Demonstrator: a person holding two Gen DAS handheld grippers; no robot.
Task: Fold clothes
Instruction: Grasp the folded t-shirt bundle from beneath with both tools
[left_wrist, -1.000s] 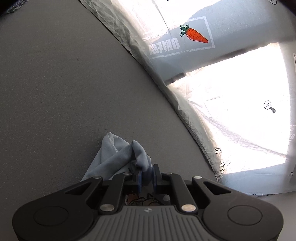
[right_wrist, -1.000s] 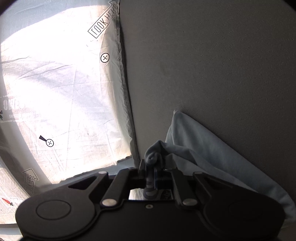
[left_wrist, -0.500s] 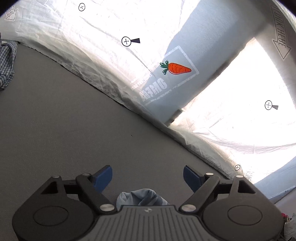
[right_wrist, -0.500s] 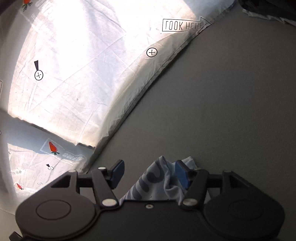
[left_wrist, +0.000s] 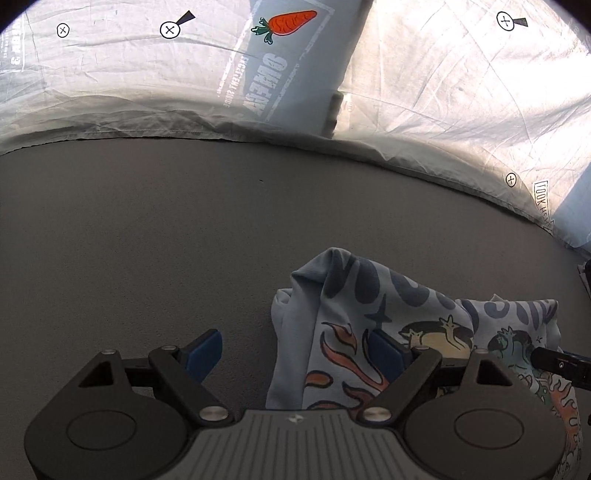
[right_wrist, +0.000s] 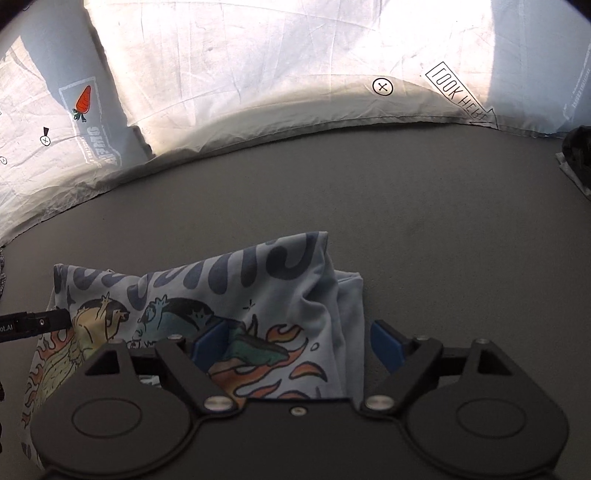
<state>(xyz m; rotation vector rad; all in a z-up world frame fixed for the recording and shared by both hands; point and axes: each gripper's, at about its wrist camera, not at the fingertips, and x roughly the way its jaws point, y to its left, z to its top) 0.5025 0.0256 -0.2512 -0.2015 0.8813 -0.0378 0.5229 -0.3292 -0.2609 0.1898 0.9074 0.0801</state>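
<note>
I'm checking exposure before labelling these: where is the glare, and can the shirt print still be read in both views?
Left wrist view: the white sheet is blown out at upper right, while the shirt print stays legible in shade. Right wrist view: the sheet glares along the top; the shirt is dim but readable. Both views bend the sheet's edge, fisheye distortion.

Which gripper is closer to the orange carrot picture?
Left. The left gripper faces the carrot picture nearly straight ahead; from the right gripper the carrot sits far off to its left.
</note>
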